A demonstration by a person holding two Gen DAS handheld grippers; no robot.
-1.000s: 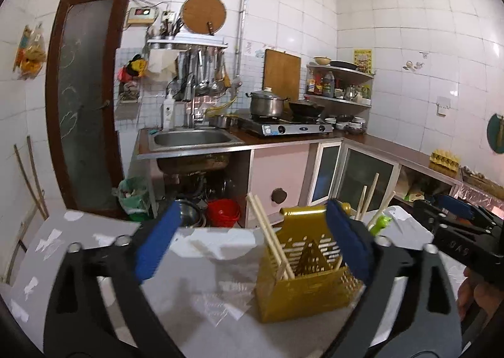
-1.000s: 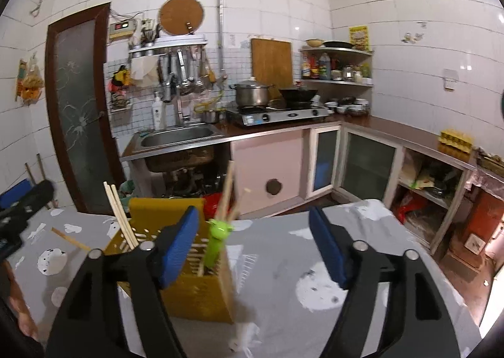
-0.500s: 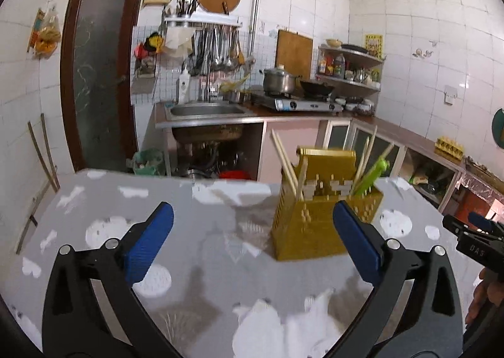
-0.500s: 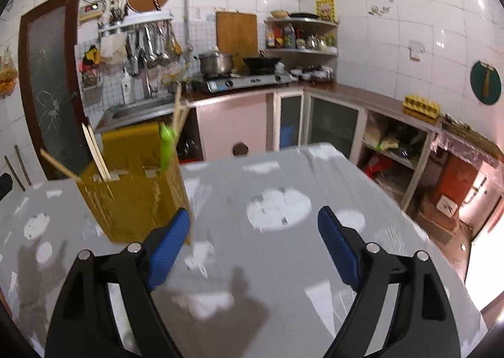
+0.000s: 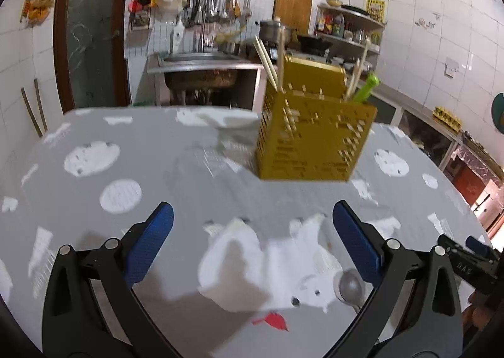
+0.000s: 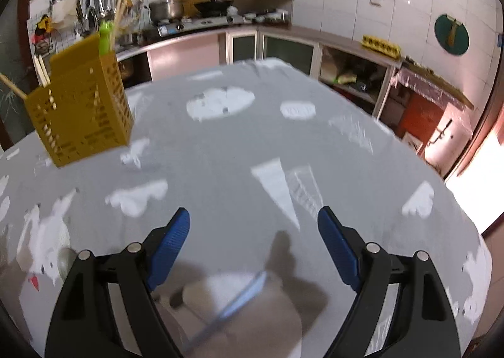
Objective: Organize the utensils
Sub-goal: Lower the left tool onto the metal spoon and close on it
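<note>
A yellow perforated utensil holder (image 5: 313, 140) stands on the grey patterned tablecloth (image 5: 176, 175), with wooden chopsticks (image 5: 267, 63) and a green-handled utensil (image 5: 365, 87) in it. It also shows in the right wrist view (image 6: 80, 112). My left gripper (image 5: 252, 241) is open and empty above the cloth, well short of the holder. A metal spoon (image 5: 349, 287) lies near its right finger. My right gripper (image 6: 253, 247) is open and empty; a blurred thin metal utensil (image 6: 236, 304) lies on the cloth below it.
The right gripper's tip (image 5: 466, 263) shows at the left view's right edge. Behind the table are a sink (image 5: 201, 59), a stove with a pot (image 6: 165, 10), cabinets (image 6: 283, 49) and a brown door (image 5: 91, 30). The table edge (image 6: 463, 200) curves at right.
Both grippers have pulled back from the holder and tilted down toward the cloth. The holder now sits farther off, and the spoon and the thin utensil have come into view.
</note>
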